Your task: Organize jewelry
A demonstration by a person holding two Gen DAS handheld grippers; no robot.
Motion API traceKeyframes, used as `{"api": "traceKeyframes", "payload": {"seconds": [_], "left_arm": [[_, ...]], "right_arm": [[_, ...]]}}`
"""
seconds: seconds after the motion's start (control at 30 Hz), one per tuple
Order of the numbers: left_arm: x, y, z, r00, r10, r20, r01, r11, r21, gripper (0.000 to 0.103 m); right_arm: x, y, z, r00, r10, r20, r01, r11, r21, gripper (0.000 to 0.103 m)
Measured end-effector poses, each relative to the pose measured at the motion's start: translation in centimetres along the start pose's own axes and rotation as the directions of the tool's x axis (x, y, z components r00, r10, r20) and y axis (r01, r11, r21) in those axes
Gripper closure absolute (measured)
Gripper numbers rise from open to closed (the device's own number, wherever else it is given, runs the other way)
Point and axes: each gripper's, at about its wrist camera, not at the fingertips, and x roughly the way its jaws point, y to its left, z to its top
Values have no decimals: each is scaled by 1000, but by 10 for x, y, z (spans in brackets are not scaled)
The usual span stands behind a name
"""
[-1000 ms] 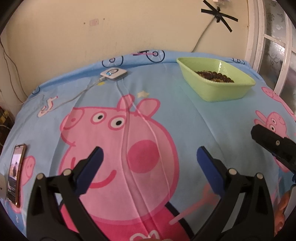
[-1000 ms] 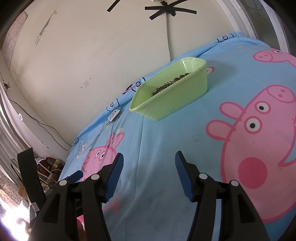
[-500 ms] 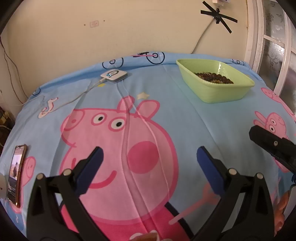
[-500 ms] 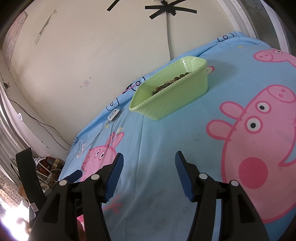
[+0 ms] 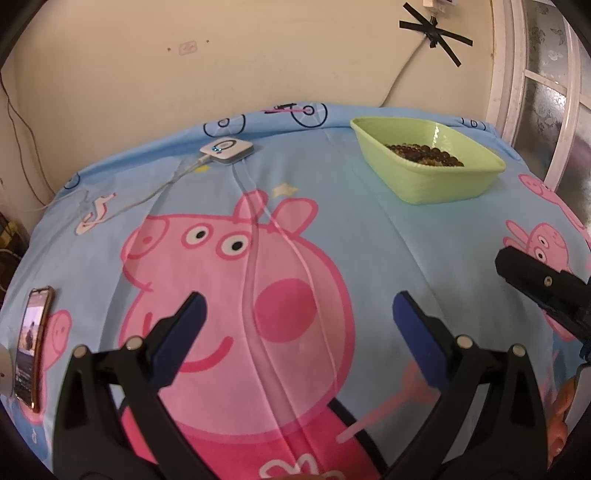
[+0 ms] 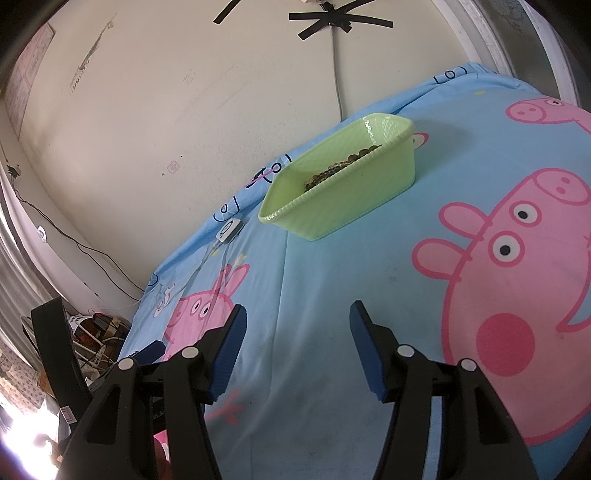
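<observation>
Backdrop: cream wall [image 5: 258, 55] across the top of the left wrist view, with black tape crosses [image 5: 436, 31] at upper right and a window frame [image 5: 517, 92] at the right edge.
Surface: blue cartoon-pig sheet [image 5: 369, 229] covers it, filling the middle and bottom of both views.
Phone [image 5: 32, 347]: far left edge, lying flat on the sheet, screen lit.
White device [image 5: 227, 150]: upper centre-left near the wall, a cable running from it to the left.
Left tool [image 5: 298, 317]: bottom centre, blue pads apart, nothing between them, only the sheet showing in the gap.
Green tray [image 5: 443, 184]: upper right, resting on the sheet.
Beads [image 5: 424, 153]: dark, brownish jewelry heaped inside the tray.
Right tool [image 6: 295, 325]: bottom centre of the right wrist view, pads apart and empty; the tray [image 6: 351, 206] lies beyond it, well apart.
</observation>
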Motion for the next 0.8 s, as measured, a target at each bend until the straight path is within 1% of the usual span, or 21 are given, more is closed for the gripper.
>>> {"api": "traceKeyframes", "payload": {"seconds": [0.13,0.23,0.33,0.8], "left_arm": [[5,-3,-2,999,11,-39,-10,1000,14,6],[3,-4,-2,1000,15,-26,-14,1000,15,6],[4,-4,-2,999,25,-30,-25,1000,13,6],[4,-4,-1,999,21,-32,-21,1000,11,6]], "right_arm": [[0,0,0,1000,-1,1,1,1000,-2,69],[-1,0,0,1000,1,0,-1,1000,-4,69],[-1,0,0,1000,1,0,-1,1000,-4,69],[-2,0,0,1000,2,1,-2,1000,-4,69]]}}
